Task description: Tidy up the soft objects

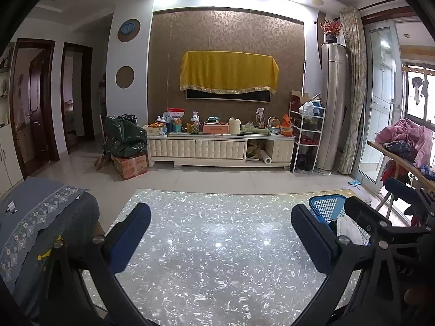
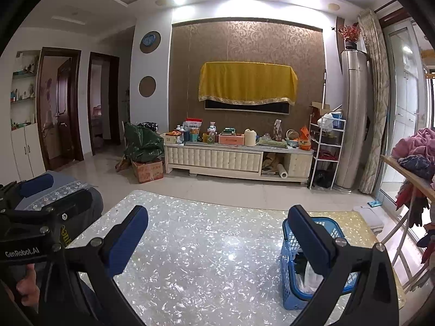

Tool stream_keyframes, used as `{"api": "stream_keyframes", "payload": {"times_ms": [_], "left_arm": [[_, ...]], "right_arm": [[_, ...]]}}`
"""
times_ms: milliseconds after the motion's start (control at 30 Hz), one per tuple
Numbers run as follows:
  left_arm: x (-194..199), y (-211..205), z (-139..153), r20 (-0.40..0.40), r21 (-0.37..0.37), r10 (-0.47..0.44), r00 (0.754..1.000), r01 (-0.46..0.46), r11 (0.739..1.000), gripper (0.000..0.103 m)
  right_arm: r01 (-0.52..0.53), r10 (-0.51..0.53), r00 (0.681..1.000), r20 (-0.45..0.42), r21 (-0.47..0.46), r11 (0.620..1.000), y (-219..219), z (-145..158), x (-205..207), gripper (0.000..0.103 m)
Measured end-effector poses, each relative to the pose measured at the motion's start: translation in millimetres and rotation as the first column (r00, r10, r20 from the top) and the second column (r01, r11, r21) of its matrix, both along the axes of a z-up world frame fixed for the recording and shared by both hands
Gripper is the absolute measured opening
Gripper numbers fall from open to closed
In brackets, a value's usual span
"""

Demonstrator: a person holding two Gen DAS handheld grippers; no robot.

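Pearly, shell-flecked stone makes up the table top (image 1: 217, 258) that fills the lower half of the left wrist view, its near edge cut off by the frame. The left gripper (image 1: 220, 233) hangs over it with its blue-padded fingers (image 1: 130, 239) spread wide and nothing between them. At the right, the blue basket (image 1: 326, 207) stands on the table, mostly hidden behind the right finger and the black frame of the right gripper (image 1: 386, 217); only a corner of its mesh wall and a scrap of white cloth (image 1: 349, 229) inside show. The other gripper's fingers cannot be judged here. A grey-blue embroidered cover (image 1: 40, 217) drapes over furniture at the left edge. In the right wrist view the right gripper (image 2: 217, 233) also hovers over the table (image 2: 204, 271), fingers (image 2: 127, 241) parted and empty. The basket (image 2: 292, 277) is nearer, at the table's right side, its middle blocked by the right finger; dark and white soft items (image 2: 307, 274) lie inside, too covered to name. The left gripper (image 2: 40, 198) intrudes at the left, partly cut off. A heap of pink and dark clothes (image 2: 418, 146) sits on a wooden stand at the far right, cropped by the lens rim.
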State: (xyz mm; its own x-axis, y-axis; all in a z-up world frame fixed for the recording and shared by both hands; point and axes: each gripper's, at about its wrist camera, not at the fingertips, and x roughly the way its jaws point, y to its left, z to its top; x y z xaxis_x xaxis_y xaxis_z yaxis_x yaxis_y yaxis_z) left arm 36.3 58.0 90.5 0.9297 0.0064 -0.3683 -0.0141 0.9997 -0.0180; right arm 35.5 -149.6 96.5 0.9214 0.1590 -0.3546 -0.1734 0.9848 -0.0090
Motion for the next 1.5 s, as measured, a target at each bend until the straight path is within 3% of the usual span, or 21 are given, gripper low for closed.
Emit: {"api": "stream_keyframes", "payload": {"times_ms": [1500], "left_arm": [[-7.3,0.9,-0.1,-0.008,-0.015,-0.043,0.999,0.043,0.999,0.103]], "right_arm": [[0.052,-0.052,0.999,-0.007,-0.035,0.998,2.9,-2.8,-12.4,0.103]]}}
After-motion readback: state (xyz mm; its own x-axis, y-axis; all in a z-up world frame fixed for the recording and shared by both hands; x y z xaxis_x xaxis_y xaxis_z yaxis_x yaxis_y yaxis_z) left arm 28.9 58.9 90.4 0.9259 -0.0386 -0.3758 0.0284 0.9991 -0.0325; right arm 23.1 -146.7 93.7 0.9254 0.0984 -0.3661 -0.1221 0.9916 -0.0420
